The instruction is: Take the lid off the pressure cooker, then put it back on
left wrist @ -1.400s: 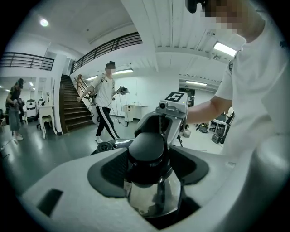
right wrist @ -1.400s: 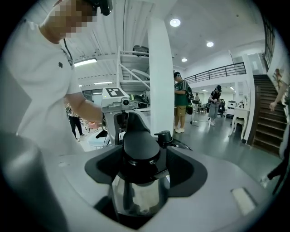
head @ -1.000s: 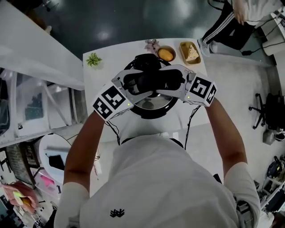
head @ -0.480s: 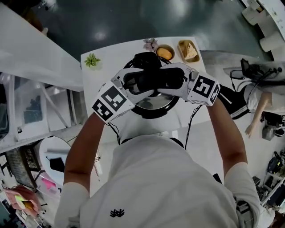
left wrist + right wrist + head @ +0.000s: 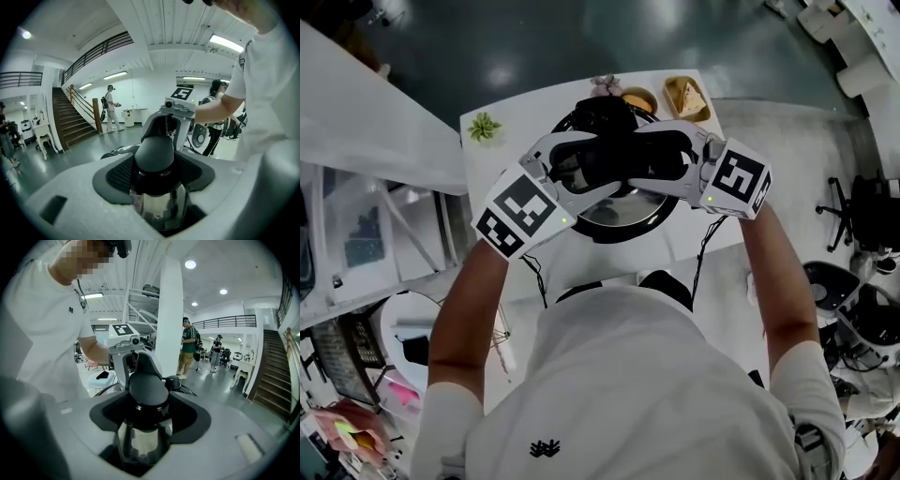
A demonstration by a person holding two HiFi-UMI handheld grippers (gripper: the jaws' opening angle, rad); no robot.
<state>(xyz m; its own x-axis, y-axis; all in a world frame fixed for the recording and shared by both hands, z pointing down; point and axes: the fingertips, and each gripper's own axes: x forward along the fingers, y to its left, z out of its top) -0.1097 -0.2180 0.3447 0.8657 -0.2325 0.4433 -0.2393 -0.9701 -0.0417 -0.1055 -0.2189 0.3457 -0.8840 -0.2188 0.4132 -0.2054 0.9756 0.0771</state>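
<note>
The left hand-held gripper (image 5: pixel 589 167) and right hand-held gripper (image 5: pixel 645 159) face each other, jaws closed on the black handles (image 5: pixel 614 150) of the pressure cooker (image 5: pixel 619 214) on the tabletop (image 5: pixel 525 117). Beyond the left hand-held gripper: a small plant (image 5: pixel 484 126). Beyond the right: two food dishes (image 5: pixel 686 96).

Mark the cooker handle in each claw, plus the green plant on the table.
left cooker handle (image 5: pixel 154 151), left gripper view, top of the black grip.
right cooker handle (image 5: pixel 147 388), right gripper view, top of the black grip.
green plant (image 5: pixel 484 126), head view, middle of its leaves.
</note>
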